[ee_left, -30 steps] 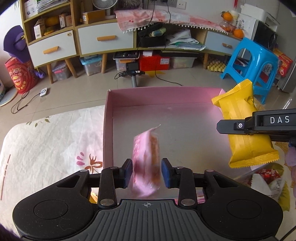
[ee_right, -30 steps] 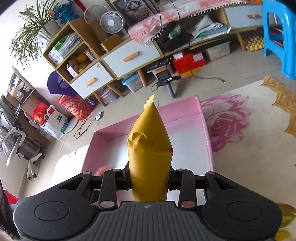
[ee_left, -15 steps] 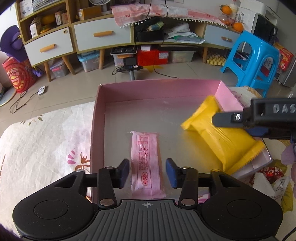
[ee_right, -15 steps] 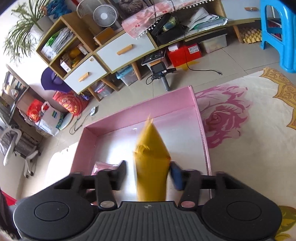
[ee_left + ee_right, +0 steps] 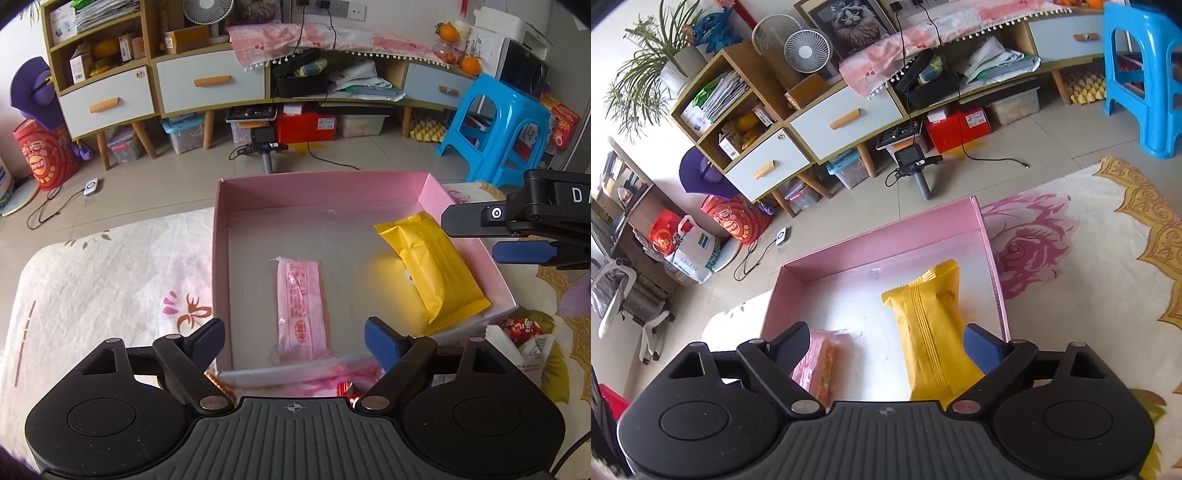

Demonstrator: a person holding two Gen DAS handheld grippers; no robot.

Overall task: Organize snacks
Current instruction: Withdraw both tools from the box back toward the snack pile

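Note:
A pink snack packet (image 5: 303, 302) lies flat on the floor of the pink box (image 5: 317, 186), near its front wall. My left gripper (image 5: 294, 341) hangs above it, jaws opening wide, the pads clear of the packet. A yellow snack packet (image 5: 430, 264) lies in the box's right half. The right gripper (image 5: 886, 347) stands over its near end, jaws opening, not pressing on the yellow packet (image 5: 932, 325). The pink packet (image 5: 818, 363) shows beside the left finger there. In the left wrist view the right gripper's fingers (image 5: 524, 251) reach in from the right edge.
The pink box (image 5: 886, 236) sits on a floral cloth (image 5: 110, 280). More wrapped snacks (image 5: 521, 334) lie outside the box's front right corner. Beyond are a tiled floor, a camera on a stand (image 5: 264, 142), a blue stool (image 5: 506, 125) and a low cabinet (image 5: 207, 81).
Both grippers have let go. The pink packet dropped flat into the box and the yellow packet fell onto the box's right side. Both sets of jaws spread wide and lifted slightly.

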